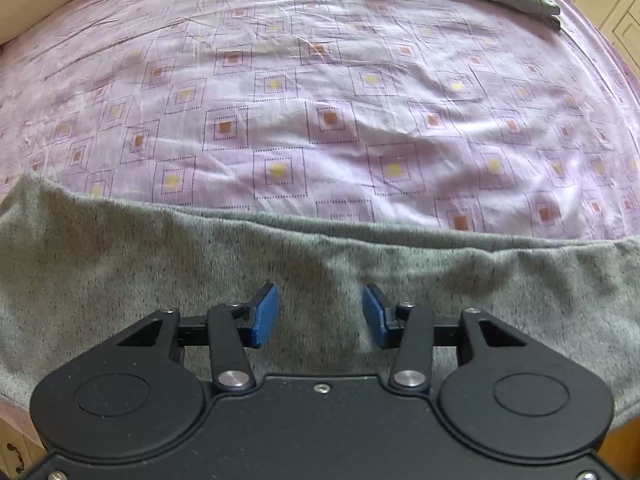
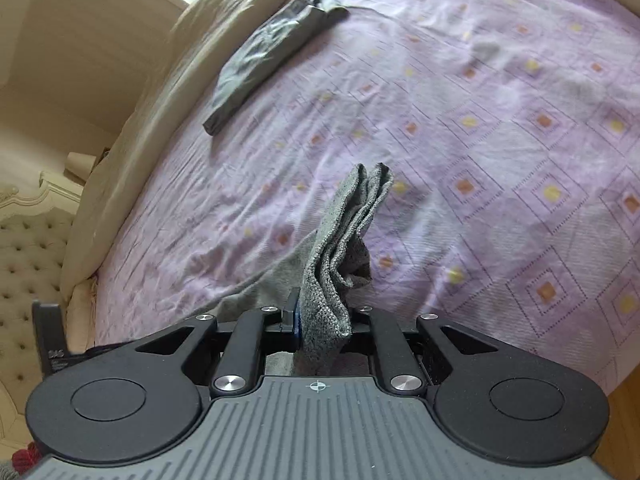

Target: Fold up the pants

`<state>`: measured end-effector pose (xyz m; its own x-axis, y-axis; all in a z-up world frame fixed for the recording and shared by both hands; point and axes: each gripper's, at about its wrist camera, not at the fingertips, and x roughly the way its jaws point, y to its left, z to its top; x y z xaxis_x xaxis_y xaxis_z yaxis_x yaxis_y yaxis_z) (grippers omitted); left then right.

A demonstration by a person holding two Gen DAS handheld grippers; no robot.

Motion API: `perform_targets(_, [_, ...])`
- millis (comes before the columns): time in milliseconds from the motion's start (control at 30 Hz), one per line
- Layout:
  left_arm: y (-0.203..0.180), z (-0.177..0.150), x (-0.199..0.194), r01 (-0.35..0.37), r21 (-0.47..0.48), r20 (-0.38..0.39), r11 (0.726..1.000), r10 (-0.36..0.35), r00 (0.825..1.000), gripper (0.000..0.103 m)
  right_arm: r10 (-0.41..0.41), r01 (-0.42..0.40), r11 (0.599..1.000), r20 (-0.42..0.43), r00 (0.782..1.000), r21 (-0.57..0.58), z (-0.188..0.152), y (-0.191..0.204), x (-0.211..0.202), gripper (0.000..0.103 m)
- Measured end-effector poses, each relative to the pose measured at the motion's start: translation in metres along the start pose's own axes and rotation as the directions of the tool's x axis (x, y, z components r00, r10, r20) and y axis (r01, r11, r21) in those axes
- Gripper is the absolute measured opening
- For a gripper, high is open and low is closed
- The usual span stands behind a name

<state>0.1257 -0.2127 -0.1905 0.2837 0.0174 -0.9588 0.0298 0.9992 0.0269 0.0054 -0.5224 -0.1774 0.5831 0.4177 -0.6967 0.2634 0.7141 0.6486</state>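
One bunched edge of the grey pants (image 2: 344,240) is pinched by the right gripper (image 2: 320,320); the left gripper (image 1: 320,316) is held wide, so uneven lifting could skew the fold.

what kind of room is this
Most likely a bedroom: a bed under a lilac patterned sheet, a tufted cream headboard beside it, and grey pants spread on the bed for folding.
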Motion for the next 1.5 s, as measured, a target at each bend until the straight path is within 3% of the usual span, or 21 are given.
perform_targets(100, [-0.002,0.009,0.019,-0.027,0.011,-0.042,1.0,0.027,0.999,0.05,0.007,-0.007,0.999,0.005,1.0,-0.043,0.004,0.015,-0.003,0.014])
perform_targets(200, [-0.008,0.007,0.016,-0.044,0.039,-0.025,0.998,0.045,0.999,0.05,0.011,-0.011,0.998,0.01,1.0,-0.066,0.007,0.023,-0.005,0.014])
perform_targets(400, [-0.009,-0.039,-0.002,0.007,0.098,-0.03,0.995,-0.004,1.0,0.05,-0.001,0.002,0.998,0.014,1.0,-0.061,0.008,0.027,-0.002,0.014])
perform_targets(567, [-0.005,-0.08,0.001,0.054,0.13,-0.105,0.99,-0.04,0.994,0.051,-0.024,0.025,0.999,0.023,0.999,-0.048,0.003,0.027,-0.004,0.014])
perform_targets(767, [0.016,-0.071,-0.009,0.111,0.191,-0.073,0.975,-0.099,0.992,0.051,-0.075,0.08,0.994,0.076,0.994,-0.074,-0.004,0.049,-0.005,0.014])
perform_targets(933, [0.071,-0.04,-0.022,0.16,0.168,-0.044,0.973,-0.154,0.987,0.051,-0.103,0.128,0.972,0.135,0.985,-0.199,-0.019,0.115,-0.01,0.014])
perform_targets(1133, [0.155,-0.02,-0.027,0.151,0.18,-0.005,0.972,-0.153,0.988,0.051,-0.028,0.077,0.925,0.137,0.99,-0.371,-0.063,0.224,0.011,0.014])
perform_targets(1233, [0.195,-0.016,-0.029,0.13,0.164,0.014,0.978,-0.134,0.991,0.051,0.025,0.012,0.905,0.082,0.996,-0.425,-0.092,0.268,0.043,0.014])
perform_targets(1333, [0.236,-0.013,-0.03,0.096,0.139,0.025,0.986,-0.1,0.995,0.051,0.029,-0.025,0.879,0.001,1.0,-0.476,-0.125,0.3,0.091,0.014])
perform_targets(1500, [0.292,-0.014,-0.031,0.046,0.098,0.028,0.994,-0.049,0.998,0.051,-0.041,-0.049,0.834,-0.15,0.988,-0.55,-0.178,0.327,0.178,0.014])
